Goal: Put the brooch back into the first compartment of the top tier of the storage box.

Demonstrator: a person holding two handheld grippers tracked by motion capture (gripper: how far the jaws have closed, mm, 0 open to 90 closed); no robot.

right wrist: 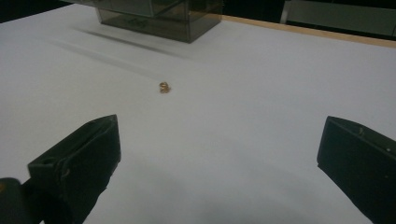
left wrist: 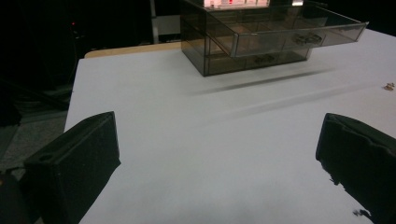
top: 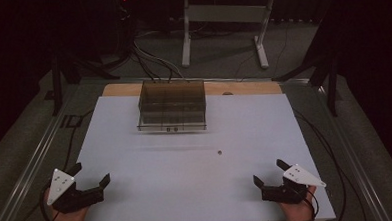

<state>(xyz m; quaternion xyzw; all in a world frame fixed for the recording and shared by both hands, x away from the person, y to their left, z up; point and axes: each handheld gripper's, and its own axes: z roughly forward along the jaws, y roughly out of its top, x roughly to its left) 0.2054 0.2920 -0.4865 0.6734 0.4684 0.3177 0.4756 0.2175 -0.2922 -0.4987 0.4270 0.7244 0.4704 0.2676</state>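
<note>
A smoky see-through drawer box [top: 172,106] stands at the far middle of the white table sheet [top: 197,190]; its top drawer [left wrist: 285,30] is pulled out. A tiny gold piece [top: 220,152] lies on the sheet, right of centre; it shows small and shiny [right wrist: 164,87] ahead of the right jaws and at the sheet's edge [left wrist: 388,86] in the left gripper view. My left gripper [top: 90,175] rests open near the front left corner, nothing between its jaws. My right gripper [top: 270,171] rests open near the front right, also holding nothing.
A wooden table edge [top: 243,87] runs behind the sheet. Cables [top: 152,65] trail on the floor behind the box, by a white stand [top: 225,19]. Metal rails [top: 31,162] flank the table. Between the grippers and the box lies bare sheet.
</note>
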